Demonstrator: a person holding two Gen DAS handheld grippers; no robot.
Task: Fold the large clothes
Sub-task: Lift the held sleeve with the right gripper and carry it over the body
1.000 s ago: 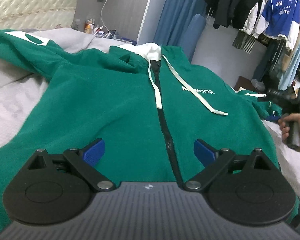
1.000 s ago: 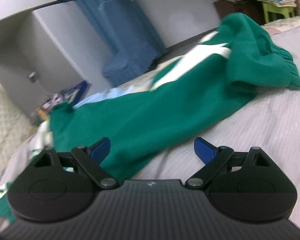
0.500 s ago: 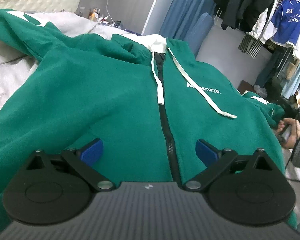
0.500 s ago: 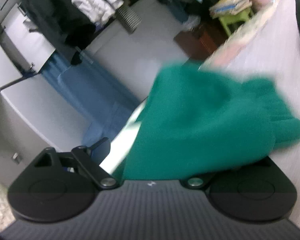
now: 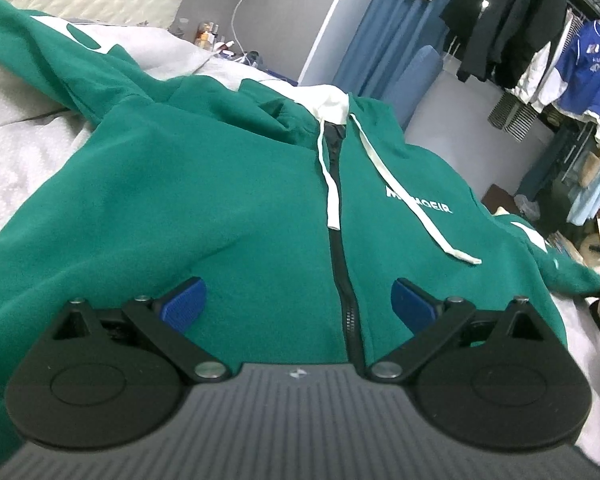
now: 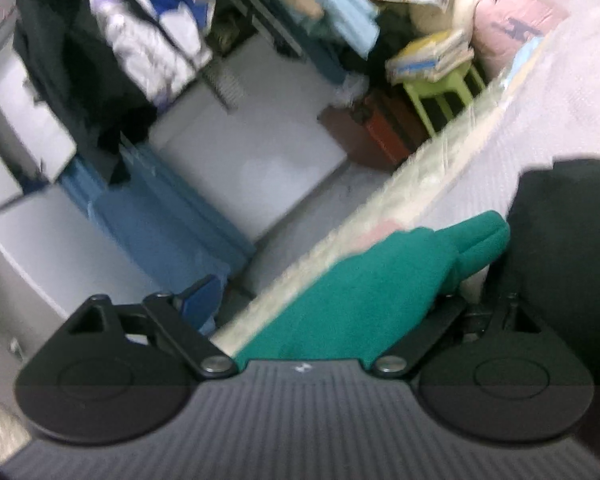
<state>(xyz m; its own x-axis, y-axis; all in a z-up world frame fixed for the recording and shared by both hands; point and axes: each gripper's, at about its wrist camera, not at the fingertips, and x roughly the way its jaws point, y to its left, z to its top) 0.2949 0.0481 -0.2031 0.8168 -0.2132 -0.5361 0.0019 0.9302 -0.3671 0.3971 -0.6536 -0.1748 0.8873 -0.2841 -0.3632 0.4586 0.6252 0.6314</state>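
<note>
A green zip hoodie (image 5: 220, 208) with white drawstrings and a white-lined hood lies face up on the bed. My left gripper (image 5: 300, 304) is open and hovers just above its lower front, over the black zipper (image 5: 342, 264). In the right wrist view the hoodie's green sleeve cuff (image 6: 380, 280) lies between the jaws of my right gripper (image 6: 320, 300). The jaws stand wide open and the sleeve hides the right fingertip. The view is blurred.
The grey-white bedspread (image 5: 24, 148) lies under the hoodie. The bed's edge (image 6: 380, 220) runs diagonally, with grey floor (image 6: 260, 168) beyond. Hanging clothes (image 5: 540, 40), a blue curtain (image 5: 380, 40) and a green stool (image 6: 440, 92) with books stand past the bed.
My right gripper swung from beside the sleeve onto its cuff, which now sits between the jaws, and it tilted towards the bed's edge. My left gripper drifted slightly over the hoodie's front.
</note>
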